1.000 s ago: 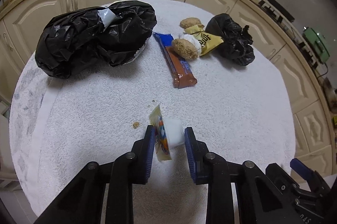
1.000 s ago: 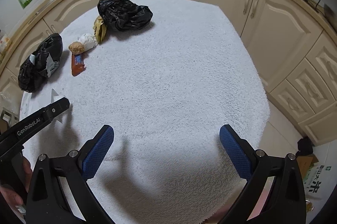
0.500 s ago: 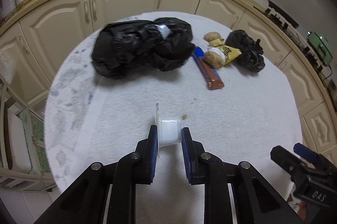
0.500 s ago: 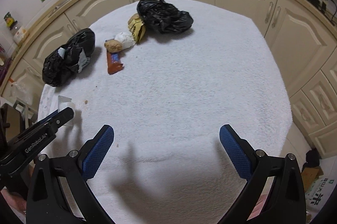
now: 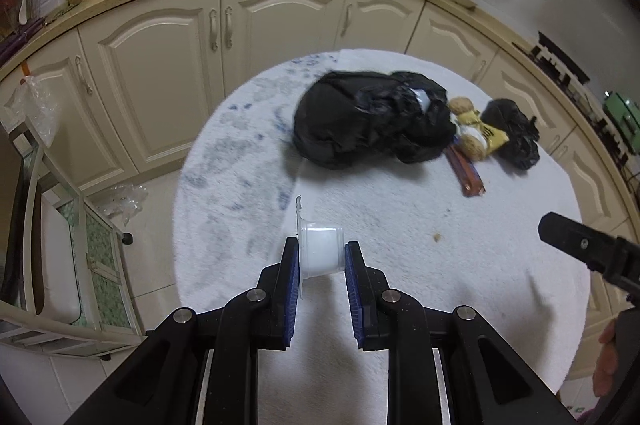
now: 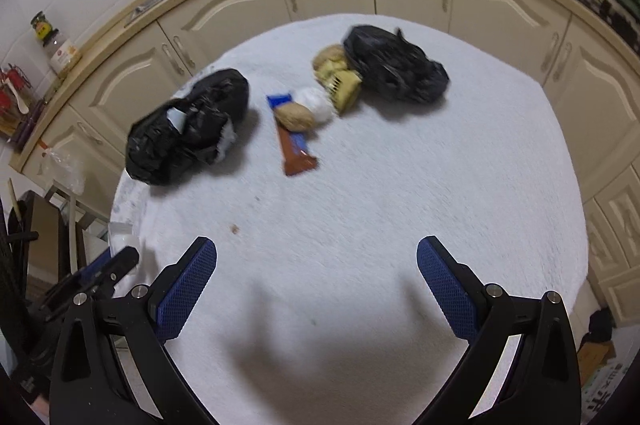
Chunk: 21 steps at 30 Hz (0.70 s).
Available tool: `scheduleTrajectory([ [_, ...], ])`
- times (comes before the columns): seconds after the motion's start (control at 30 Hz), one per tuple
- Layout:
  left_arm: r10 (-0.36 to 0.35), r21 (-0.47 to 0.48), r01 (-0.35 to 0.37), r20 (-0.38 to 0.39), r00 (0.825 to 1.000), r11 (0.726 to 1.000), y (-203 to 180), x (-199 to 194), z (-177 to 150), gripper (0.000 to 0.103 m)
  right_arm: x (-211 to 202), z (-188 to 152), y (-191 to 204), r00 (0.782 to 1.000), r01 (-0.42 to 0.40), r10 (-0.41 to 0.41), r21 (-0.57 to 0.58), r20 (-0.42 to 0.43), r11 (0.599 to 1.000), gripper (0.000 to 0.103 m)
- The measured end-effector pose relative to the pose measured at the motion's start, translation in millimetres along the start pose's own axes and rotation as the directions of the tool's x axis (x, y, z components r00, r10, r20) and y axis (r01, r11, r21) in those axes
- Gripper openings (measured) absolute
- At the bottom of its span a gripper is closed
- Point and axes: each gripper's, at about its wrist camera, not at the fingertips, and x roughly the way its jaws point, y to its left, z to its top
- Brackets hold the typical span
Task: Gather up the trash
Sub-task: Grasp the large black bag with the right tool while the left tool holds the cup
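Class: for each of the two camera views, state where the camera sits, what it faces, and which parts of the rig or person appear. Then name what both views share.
Left wrist: behind the left gripper, shut on a white cup, facing the table; a hand shows.
Right wrist: behind the open right gripper, facing the same table.
Shared: large black bag, brown wrapper.

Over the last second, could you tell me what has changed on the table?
The left claw closed on the small white cup and lifted it off the towel. The right claw remains open and empty. The black bags and wrappers lie where they were.
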Motion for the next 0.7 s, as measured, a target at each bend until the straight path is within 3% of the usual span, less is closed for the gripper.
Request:
scheduleTrajectory([
  [0.13, 0.006, -0.015, -0.005, 0.011, 1.0, 1.0, 16.5, 4.7, 15.0, 0.018, 10.5, 17.8, 25.7, 0.998, -0.048, 0.048, -0.013, -0.029, 0.999, 0.102],
  [0.33, 0.022, -0.035, -0.021, 0.03, 0.999, 0.999, 43.9, 17.0, 49.0, 0.018, 46.2, 50.0, 64.3, 0.995, -0.053, 0.053, -0.005, -0.08, 0.999, 0.102],
  [0.53, 0.037, -0.038, -0.036, 0.029, 0.999, 0.999, 64.4, 45.0, 85.4, 0.018, 94.0, 76.2, 89.3, 0.996, 0.01, -0.006, 0.042, -0.094, 0.999, 0.103],
  [0.7, 0.028, -0.026, -0.028, 0.0, 1.0, 0.999, 70.8, 75.0, 101.0, 0.018, 118.1, 88.8, 98.6, 0.994, -0.061, 0.073, 0.131, -0.082, 0.99, 0.103],
])
